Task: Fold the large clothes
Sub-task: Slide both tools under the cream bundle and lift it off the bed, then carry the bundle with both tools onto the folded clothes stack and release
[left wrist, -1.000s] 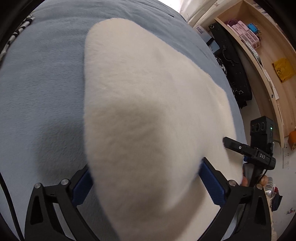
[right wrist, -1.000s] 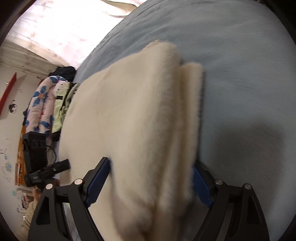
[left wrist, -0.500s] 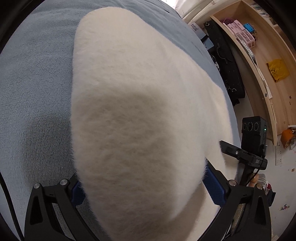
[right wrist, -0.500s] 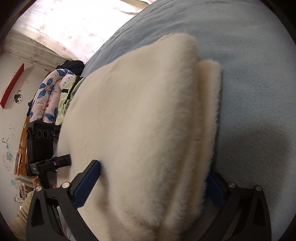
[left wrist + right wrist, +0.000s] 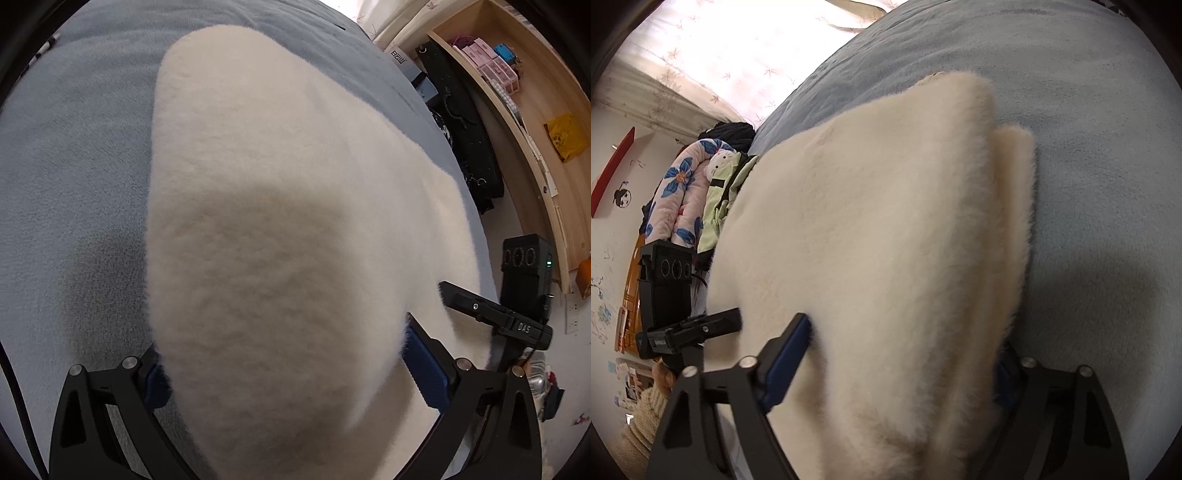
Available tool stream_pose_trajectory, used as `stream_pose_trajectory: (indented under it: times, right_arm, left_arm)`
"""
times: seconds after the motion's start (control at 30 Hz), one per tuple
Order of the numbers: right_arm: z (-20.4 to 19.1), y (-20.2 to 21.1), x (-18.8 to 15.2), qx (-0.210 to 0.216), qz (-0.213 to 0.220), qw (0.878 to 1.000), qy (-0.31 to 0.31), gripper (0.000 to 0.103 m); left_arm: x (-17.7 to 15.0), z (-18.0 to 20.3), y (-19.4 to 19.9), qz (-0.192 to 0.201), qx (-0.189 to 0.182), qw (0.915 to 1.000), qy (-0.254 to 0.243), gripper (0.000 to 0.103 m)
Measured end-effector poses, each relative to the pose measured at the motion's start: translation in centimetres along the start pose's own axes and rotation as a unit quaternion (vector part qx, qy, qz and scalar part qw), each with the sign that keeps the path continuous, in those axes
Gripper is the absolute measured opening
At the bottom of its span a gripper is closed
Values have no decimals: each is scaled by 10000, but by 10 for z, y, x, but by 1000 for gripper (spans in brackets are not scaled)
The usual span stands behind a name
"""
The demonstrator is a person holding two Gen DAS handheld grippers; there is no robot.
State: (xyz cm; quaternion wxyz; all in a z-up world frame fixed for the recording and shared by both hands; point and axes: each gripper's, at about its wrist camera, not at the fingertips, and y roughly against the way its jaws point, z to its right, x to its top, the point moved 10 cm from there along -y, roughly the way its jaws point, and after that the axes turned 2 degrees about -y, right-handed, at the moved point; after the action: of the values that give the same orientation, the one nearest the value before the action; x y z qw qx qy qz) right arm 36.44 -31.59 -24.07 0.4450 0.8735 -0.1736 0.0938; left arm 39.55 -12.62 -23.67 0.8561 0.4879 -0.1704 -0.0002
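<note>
the cream fleece garment lies folded on the blue bed, thick and plush. the left tongs straddle its near edge, wide, though whether the pads press cannot be told. the right tongs have just been closing, with the stacked layers between them. soft, bulky and light, it will likely slump; gripping all layers at the edge should hold best.

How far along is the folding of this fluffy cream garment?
Done: the cream garment already lies doubled in layers on the blue bed cover. In hand: the left hand-held gripper and right hand-held gripper each straddle its near edge. Left: possibly another fold.
</note>
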Motion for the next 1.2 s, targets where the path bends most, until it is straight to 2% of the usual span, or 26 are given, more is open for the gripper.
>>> stream_pose_trajectory:
  times: [0.13,0.23,0.3,0.37,0.53,0.7,0.87,1.07,1.2]
  right_arm:
    - [-14,10,-2,-190,123,9997,97,58]
    - [-23,17,-6,-260,200,9994,98,50]
    - [-35,21,-17,-217,151,9996,52,48]
    - [-45,22,-32,-216,88,9997,78,47]
    - [-77,27,-76,-38,-8,9999,115,46]
    - [-122,29,-122,370,-16,9992,133,46]
    - [-176,26,-153,691,-87,9971,295,46]
    - [-245,13,-177,908,-272,9935,624,45]
    - [-299,4,-172,1066,-211,9903,867,45]
  left_arm:
    - [1,9,11,162,299,9992,-202,87]
    - [0,12,26,241,444,9983,-282,78]
    - [-4,12,36,257,530,9978,-308,76]
    - [-12,12,47,256,626,9971,-341,75]
    - [-56,6,82,210,740,9965,-326,74]
    - [-100,-5,126,210,884,9955,-268,72]
    - [-124,-16,178,355,1137,9923,-339,69]
    - [-150,-46,253,628,1329,9889,-234,67]
    - [-156,-78,308,933,1408,9856,-112,67]
